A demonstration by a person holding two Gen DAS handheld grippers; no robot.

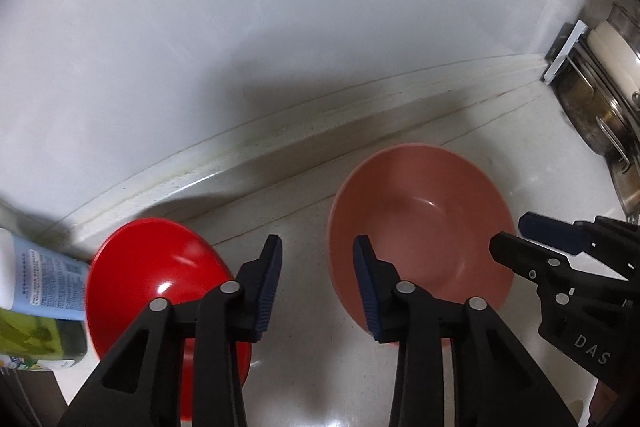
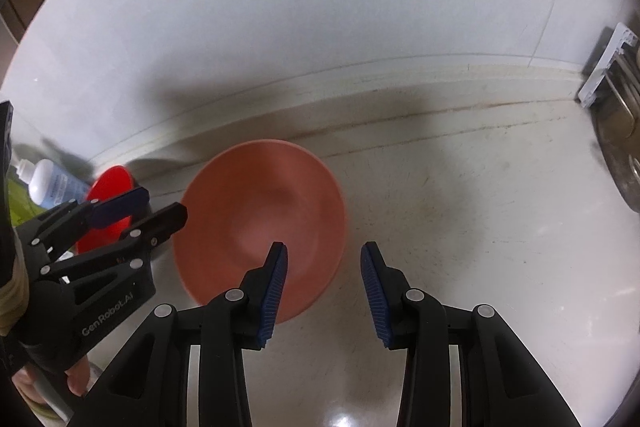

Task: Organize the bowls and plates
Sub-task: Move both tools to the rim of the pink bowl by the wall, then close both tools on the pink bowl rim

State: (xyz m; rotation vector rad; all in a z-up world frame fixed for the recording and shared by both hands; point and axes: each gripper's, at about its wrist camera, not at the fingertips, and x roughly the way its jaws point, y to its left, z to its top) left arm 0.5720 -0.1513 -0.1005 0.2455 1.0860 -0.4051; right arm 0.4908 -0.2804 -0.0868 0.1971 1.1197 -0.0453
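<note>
While both of your tools hang spread and empty, the pink bowl (image 2: 262, 227) sits centre-frame under your right gripper (image 2: 324, 291); your left gripper (image 1: 316, 287) straddles bare counter (image 1: 304, 367) beside the red bowl (image 1: 160, 291) at lower left. Closing on that smooth sloped rim could let it slip; the two grippers could collide.

1. Left wrist cam: looks forward and down along the left gripper (image 1: 317, 281) fingers, close over the white counter (image 1: 304, 355), facing the back wall.
2. Right wrist cam: same pose on the right gripper (image 2: 324, 287), sitting further right.
3. Overlap: pink bowl (image 1: 420, 227) (image 2: 260, 223), red bowl (image 1: 160, 279) (image 2: 108, 203), and each gripper shows in the other's view.
</note>
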